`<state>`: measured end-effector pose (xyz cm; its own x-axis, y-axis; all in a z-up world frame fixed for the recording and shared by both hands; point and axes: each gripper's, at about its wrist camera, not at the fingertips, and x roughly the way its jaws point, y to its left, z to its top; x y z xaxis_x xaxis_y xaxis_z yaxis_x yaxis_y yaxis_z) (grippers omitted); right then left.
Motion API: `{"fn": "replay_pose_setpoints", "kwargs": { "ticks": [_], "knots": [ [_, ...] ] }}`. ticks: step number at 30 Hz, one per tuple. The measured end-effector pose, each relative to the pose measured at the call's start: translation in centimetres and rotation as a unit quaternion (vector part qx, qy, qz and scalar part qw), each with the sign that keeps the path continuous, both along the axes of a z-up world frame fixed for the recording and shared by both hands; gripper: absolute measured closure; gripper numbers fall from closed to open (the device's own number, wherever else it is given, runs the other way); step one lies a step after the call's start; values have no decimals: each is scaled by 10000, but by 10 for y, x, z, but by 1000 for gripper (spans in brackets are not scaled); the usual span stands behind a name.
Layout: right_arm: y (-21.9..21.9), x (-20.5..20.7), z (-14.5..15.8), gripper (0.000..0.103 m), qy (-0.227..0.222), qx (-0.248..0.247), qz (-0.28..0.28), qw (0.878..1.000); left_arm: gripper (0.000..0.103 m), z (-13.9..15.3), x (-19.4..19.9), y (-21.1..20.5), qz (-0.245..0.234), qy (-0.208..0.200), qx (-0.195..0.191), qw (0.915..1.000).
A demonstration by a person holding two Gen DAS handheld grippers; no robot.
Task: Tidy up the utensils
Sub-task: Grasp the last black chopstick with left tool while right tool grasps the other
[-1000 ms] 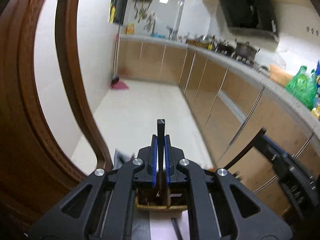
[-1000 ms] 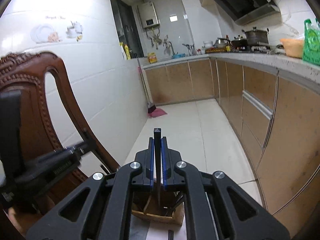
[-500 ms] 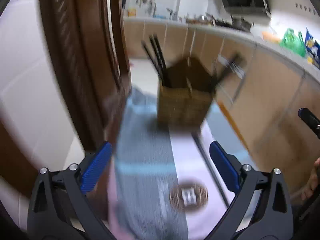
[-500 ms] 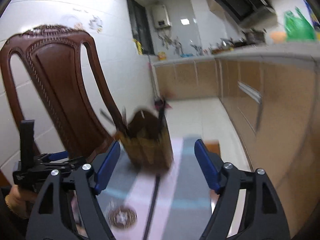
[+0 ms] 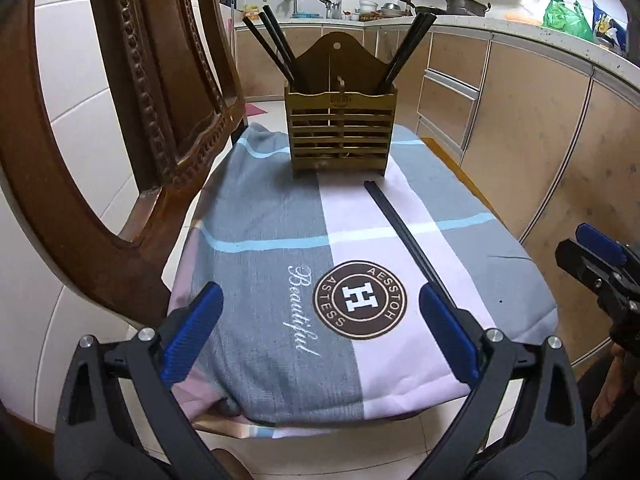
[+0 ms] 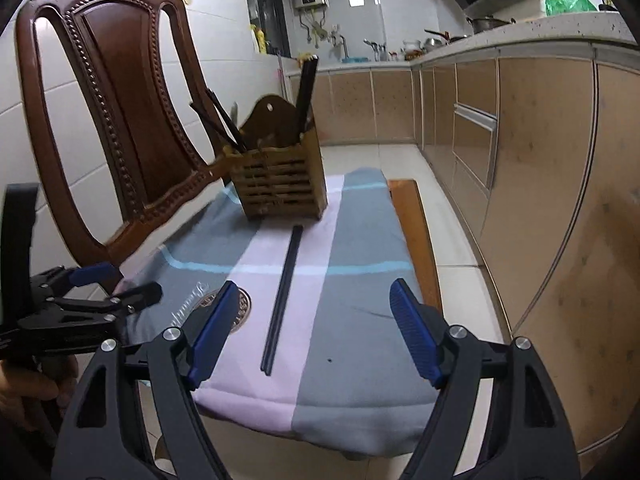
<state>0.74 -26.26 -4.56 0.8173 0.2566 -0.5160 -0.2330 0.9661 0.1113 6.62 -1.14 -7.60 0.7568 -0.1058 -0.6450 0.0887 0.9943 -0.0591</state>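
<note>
A wooden slatted utensil holder (image 5: pixel 341 128) (image 6: pixel 280 184) stands at the far end of a cloth-covered stool, with black chopsticks (image 5: pixel 272 44) sticking out of both compartments. A pair of black chopsticks (image 5: pixel 404 236) (image 6: pixel 282 292) lies flat on the cloth in front of it. My left gripper (image 5: pixel 320 332) hovers open over the near edge of the cloth, nothing between its blue pads. My right gripper (image 6: pixel 316 332) is open too, with the near end of the loose chopsticks showing between its fingers, untouched. Each gripper shows at the edge of the other's view.
The grey, pink and blue checked cloth (image 5: pixel 260 216) bears a round brown logo (image 5: pixel 359 299). A carved wooden chair back (image 5: pixel 132 92) (image 6: pixel 116 100) rises at the left. Kitchen cabinets (image 6: pixel 520 152) and a countertop run along the right. White tile floor lies beyond.
Both grippers went from shut to wide open. Both dropped and tilted down, so the cloth, holder and loose chopsticks came into view.
</note>
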Motion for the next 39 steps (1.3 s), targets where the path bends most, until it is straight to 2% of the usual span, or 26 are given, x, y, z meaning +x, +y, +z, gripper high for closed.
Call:
{"fn": "replay_pose_setpoints", "kwargs": {
  "ticks": [8,17,21,30,39],
  "knots": [
    [7,2,-7,27,18,-246,57,9997,6,1,-3,2,33,-6,-46,10000],
    [44,19,-58,27,508,-1281,195,9903,6,2,0,10,107,61,-207,9997],
    [51,21,-74,27,679,-1516,192,9859,6,3,0,11,102,108,-279,9995],
    [49,25,-71,27,608,-1416,58,9880,6,3,-1,9,62,127,-275,9995],
    [48,44,-78,27,900,-1334,-50,9870,6,0,1,8,69,177,-234,9995]
  ]
}}
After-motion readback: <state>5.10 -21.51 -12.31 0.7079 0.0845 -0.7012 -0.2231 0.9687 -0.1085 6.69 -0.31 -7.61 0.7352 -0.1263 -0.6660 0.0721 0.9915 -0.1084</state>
